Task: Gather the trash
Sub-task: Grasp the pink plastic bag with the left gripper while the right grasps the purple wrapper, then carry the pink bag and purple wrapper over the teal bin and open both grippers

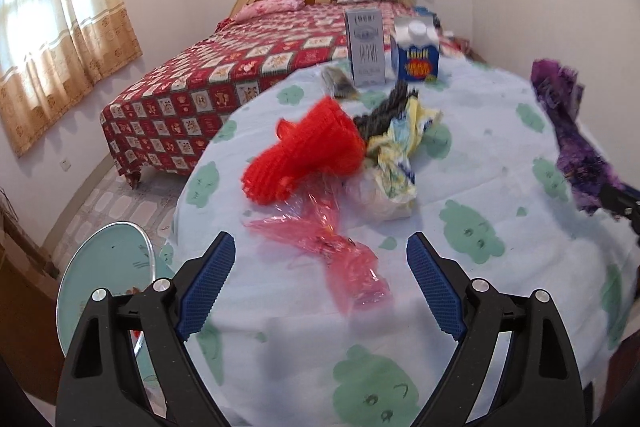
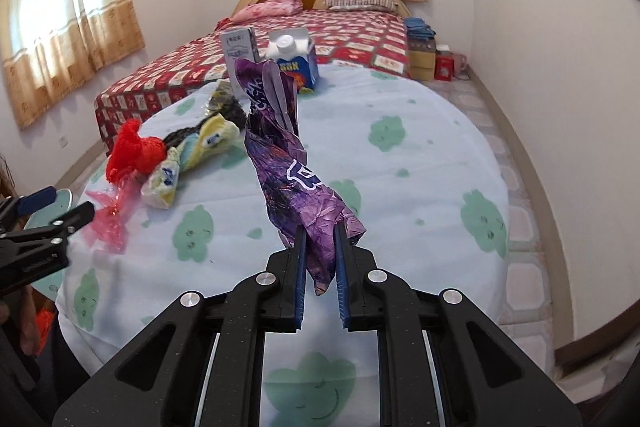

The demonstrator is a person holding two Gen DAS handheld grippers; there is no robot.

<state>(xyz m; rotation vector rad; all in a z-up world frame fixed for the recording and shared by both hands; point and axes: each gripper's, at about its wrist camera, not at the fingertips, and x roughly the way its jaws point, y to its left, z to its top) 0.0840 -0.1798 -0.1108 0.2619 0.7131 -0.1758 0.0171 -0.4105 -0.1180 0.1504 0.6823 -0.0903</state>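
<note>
- Right gripper is clamped on a purple wrapper. It's held up off the table & sticks up tall from the blue pads.
- Left gripper has its jaws wide apart w/ nothing between them. It hangs over the near edge of the table, w/ the pink plastic just in front.
- Bed w/ a red checked cover is behind the table, under the curtains.
- Table is round & has a light blue cloth w/ green cloud faces.
- Red net bag lies on the table's left part, touching the pile of trash.
- Pink plastic lies flat, just below the red net bag.
- Yellow & white wrapper is scrunched up, right beside the red net.
- Dark wrapper pokes out behind the yellow one.
- Gray box stands up at the far edge.
- Blue carton w/ a white cap stands just beside the gray box.
- Small dark packet lies near the gray box.
</note>
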